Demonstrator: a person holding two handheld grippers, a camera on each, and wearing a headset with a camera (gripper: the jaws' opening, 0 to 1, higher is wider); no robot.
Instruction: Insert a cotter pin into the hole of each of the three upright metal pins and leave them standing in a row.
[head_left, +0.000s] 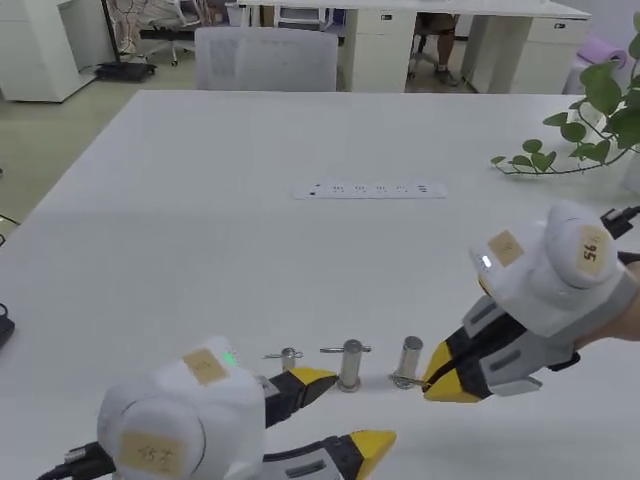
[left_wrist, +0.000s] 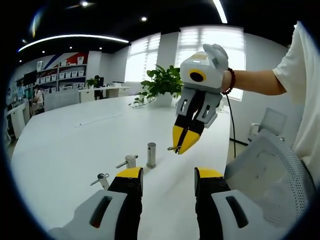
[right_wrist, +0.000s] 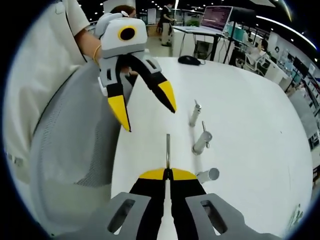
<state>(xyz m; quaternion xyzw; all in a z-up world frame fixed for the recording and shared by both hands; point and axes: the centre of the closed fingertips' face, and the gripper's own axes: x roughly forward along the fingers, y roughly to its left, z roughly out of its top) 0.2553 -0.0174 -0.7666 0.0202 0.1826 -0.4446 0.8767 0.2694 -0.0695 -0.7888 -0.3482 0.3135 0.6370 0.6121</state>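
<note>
Three upright metal pins stand in a row near the table's front edge. The left pin (head_left: 290, 358) and the middle pin (head_left: 350, 366) each carry a cotter pin crosswise near the top. The right pin (head_left: 411, 360) (left_wrist: 151, 155) (right_wrist: 209, 175) has none through it. My right gripper (head_left: 436, 386) (right_wrist: 167, 174) is shut on a thin cotter pin (right_wrist: 168, 150) (left_wrist: 173, 148), held just right of the right pin, low by its base. My left gripper (head_left: 342, 408) (left_wrist: 169, 175) hovers open in front of the row, nothing between its jaws.
A white power strip (head_left: 370, 189) lies mid-table. A leafy plant (head_left: 590, 120) reaches in from the right edge. A grey chair (head_left: 265, 58) stands behind the far table edge. A mesh chair back (left_wrist: 270, 170) sits close behind the grippers.
</note>
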